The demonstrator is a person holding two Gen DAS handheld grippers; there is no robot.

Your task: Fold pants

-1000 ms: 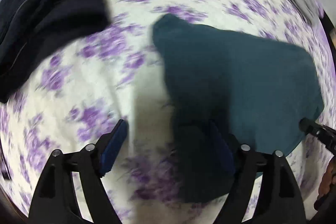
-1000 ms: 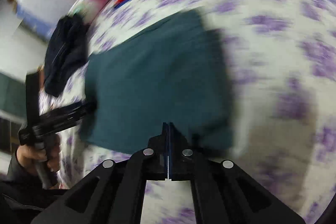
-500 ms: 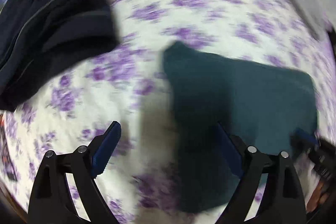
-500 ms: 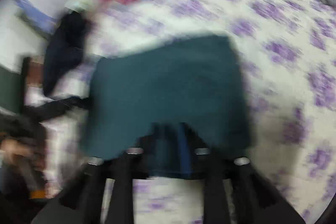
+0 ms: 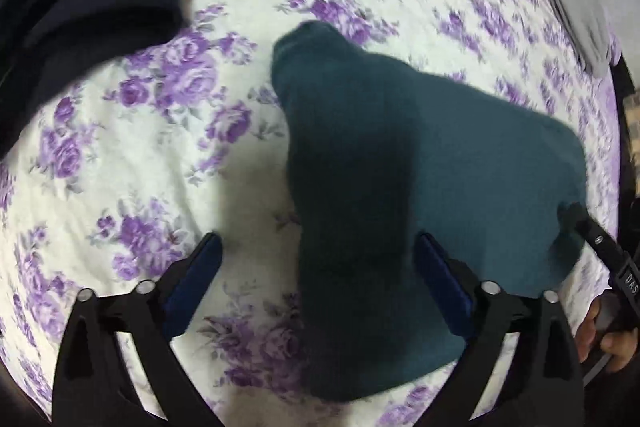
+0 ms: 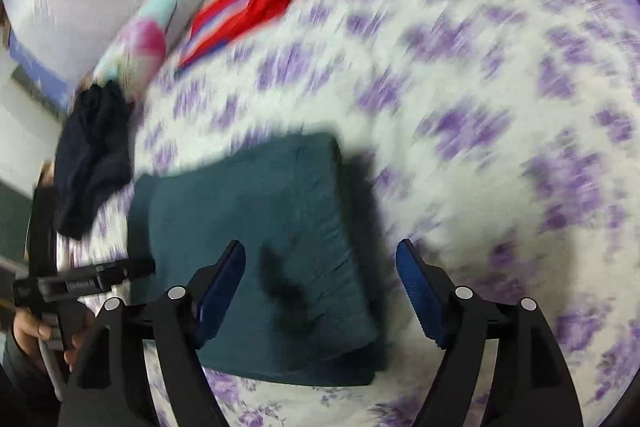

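Both grippers point steeply down over the folded teal pants (image 5: pixel 420 187), which lie flat on the purple-flowered bedsheet (image 5: pixel 132 155). The left gripper (image 5: pixel 316 267) hangs over the pants' near edge, its jaws opening to a wide spread, one blue pad (image 5: pixel 192 283) above bare sheet beside the pants and the other above the cloth, neither pressing it. The right gripper (image 6: pixel 320 279) hangs over the opposite edge of the pants, its jaws opening, with a raised fold of teal cloth between the pads, which do not touch it; a hand (image 6: pixel 36 331) grips the left tool's handle beside the pants.
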